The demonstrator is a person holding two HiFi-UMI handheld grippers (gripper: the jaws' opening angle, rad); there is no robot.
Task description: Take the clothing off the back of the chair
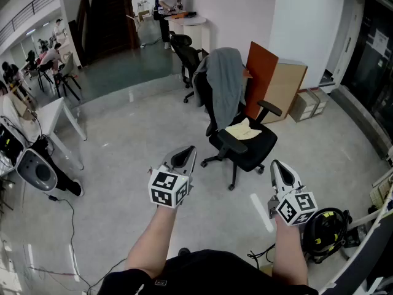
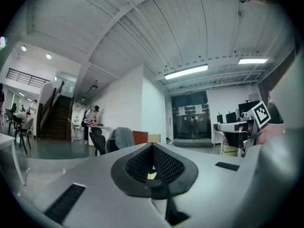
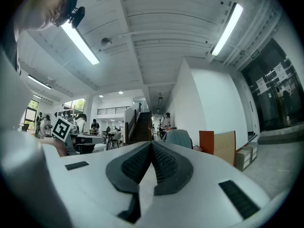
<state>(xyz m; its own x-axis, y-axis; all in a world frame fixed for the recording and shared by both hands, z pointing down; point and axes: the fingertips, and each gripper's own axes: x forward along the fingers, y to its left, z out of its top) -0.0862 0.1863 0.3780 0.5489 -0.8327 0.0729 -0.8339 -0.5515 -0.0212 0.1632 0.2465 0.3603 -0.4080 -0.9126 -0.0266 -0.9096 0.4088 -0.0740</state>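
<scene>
A grey garment [image 1: 225,85] hangs over the back of a black swivel chair [image 1: 244,147] in the middle of the floor, with a pale yellow cloth [image 1: 244,130] lying on the seat. My left gripper [image 1: 188,154] is shut and empty, held level a short way in front of the chair. To its right my right gripper [image 1: 278,166] is also shut and holds nothing. In the left gripper view the draped garment [image 2: 123,137] shows far off above the left gripper [image 2: 153,148]. The right gripper view shows the garment [image 3: 179,138] beyond the shut right gripper [image 3: 151,147].
A second black chair [image 1: 186,56] stands behind the first. Orange and tan boards [image 1: 274,85] lean on the wall, with cardboard boxes [image 1: 307,103] beside them. A white table [image 1: 54,117] and equipment [image 1: 34,165] sit at left, a black-and-yellow helmet [image 1: 325,233] at lower right. A person [image 1: 169,3] stands far back.
</scene>
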